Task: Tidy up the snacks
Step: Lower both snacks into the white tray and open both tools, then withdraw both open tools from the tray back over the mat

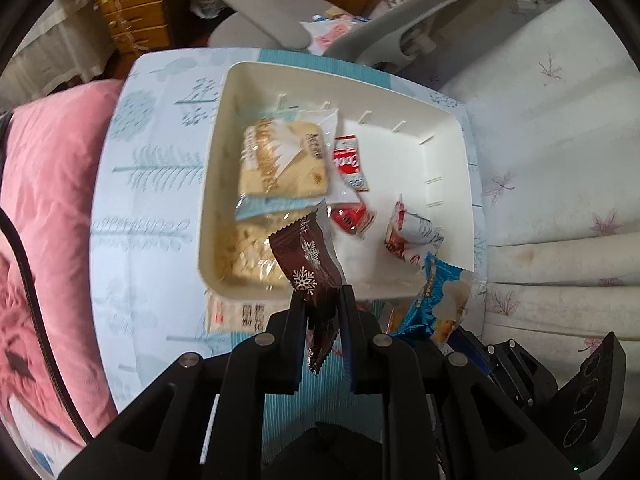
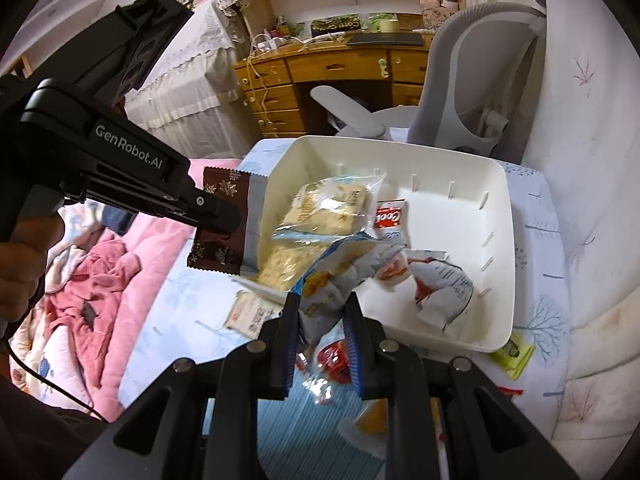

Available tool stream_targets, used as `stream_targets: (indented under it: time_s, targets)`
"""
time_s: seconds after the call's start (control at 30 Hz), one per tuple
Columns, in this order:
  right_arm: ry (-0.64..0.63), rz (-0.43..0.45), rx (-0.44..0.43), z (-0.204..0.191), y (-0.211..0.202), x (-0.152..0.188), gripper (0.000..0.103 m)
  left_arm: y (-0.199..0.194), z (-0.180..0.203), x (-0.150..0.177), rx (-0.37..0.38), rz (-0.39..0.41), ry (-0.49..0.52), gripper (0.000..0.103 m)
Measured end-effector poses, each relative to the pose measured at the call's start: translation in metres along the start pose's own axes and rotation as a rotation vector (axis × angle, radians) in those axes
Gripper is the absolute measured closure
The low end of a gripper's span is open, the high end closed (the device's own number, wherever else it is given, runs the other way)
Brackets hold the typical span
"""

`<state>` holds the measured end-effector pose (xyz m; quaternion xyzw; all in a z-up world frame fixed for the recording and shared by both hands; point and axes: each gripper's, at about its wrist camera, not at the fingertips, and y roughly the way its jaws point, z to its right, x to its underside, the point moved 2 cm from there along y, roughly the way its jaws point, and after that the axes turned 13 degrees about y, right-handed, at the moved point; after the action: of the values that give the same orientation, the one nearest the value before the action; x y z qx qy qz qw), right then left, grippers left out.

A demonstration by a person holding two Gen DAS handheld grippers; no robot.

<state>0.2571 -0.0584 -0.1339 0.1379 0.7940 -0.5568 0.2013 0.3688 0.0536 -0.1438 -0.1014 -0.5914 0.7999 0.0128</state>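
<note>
1. Over the near rim of the white bin [image 1: 464,128], the left claw [image 1: 322,300] is closed on a brown snowflake wrapper [image 1: 308,256]; the packet is pinched low, its long axis running up and away from the claw toward the bin.
2. Seen from the right wrist view, that brown wrapper [image 2: 224,224] is held upright just outside the bin's left wall, its top edge highest, so the bin lies straight ahead and slightly right of it.
3. The right claw [image 2: 322,304] is clamped on a blue-and-white snack bag [image 2: 332,272], which points forward over the bin's near rim.
4. Inside the bin [image 2: 500,240], cracker packs [image 1: 280,160] lie at the left and small red packets [image 1: 350,158] in the middle; the right side is barer.
5. Both claws are judged equally near; a short forward carry and a release would be needed.
6. A yellow-green packet [image 2: 514,354] is left on the desk [image 1: 160,200], outside the bin.
</note>
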Motion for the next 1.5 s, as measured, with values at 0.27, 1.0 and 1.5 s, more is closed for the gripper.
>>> stream_targets:
  time_s: [0.27,1.0,1.5]
  targets:
    - [0.02,0.01,0.053,0.007,0.015,-0.006,0.082,0.024,0.011,-0.017,0.031,0.009,0.1,0.09]
    - [0.078,0.033,0.081,0.036,-0.005,-0.001,0.07,0.018,0.047,0.001,0.001,0.079,0.13,0.075]
    - [0.066,0.051,0.016,0.056,-0.057,0.03,0.061,-0.014,0.063,0.069,-0.053,0.192,-0.011,0.058]
